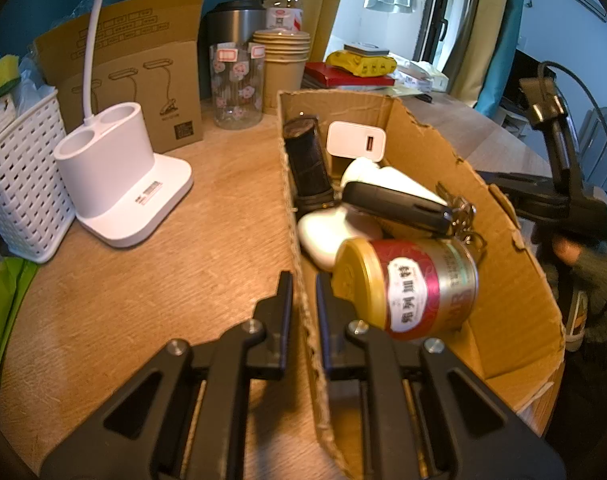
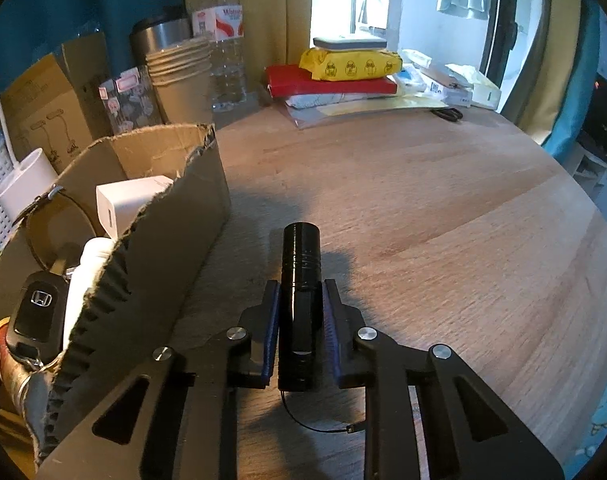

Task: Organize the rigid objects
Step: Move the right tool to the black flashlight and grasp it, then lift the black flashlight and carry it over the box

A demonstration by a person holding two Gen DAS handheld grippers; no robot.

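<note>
Right wrist view: the right gripper (image 2: 301, 300) is seen with a black cylindrical flashlight (image 2: 300, 264) lying between its blue pads (image 2: 272, 328), its far end projecting beyond the fingertips. The jaws appear drawn in against its sides, so it is judged to be grasped, though firm contact is hard to confirm. It lies on the wooden table (image 2: 443, 208), just right of the cardboard box (image 2: 183, 216). It is judged stiff, smooth and fairly light, likely to roll or slip if pinched near an end; a hold across the mid-body is suggested. A thin cord (image 2: 315, 428) trails at its near end and could snag.

From the left wrist view, the left gripper (image 1: 304, 292) is clamped on the box's near left wall, steadying it. Inside are seen a red tin (image 1: 407, 284), a car key (image 1: 399, 206), a white charger (image 1: 355, 141) and a dark case (image 1: 307, 160); little floor is left free. The torn right edge (image 2: 115, 280) must be cleared from above. Farther right, open tabletop is available.
</note>
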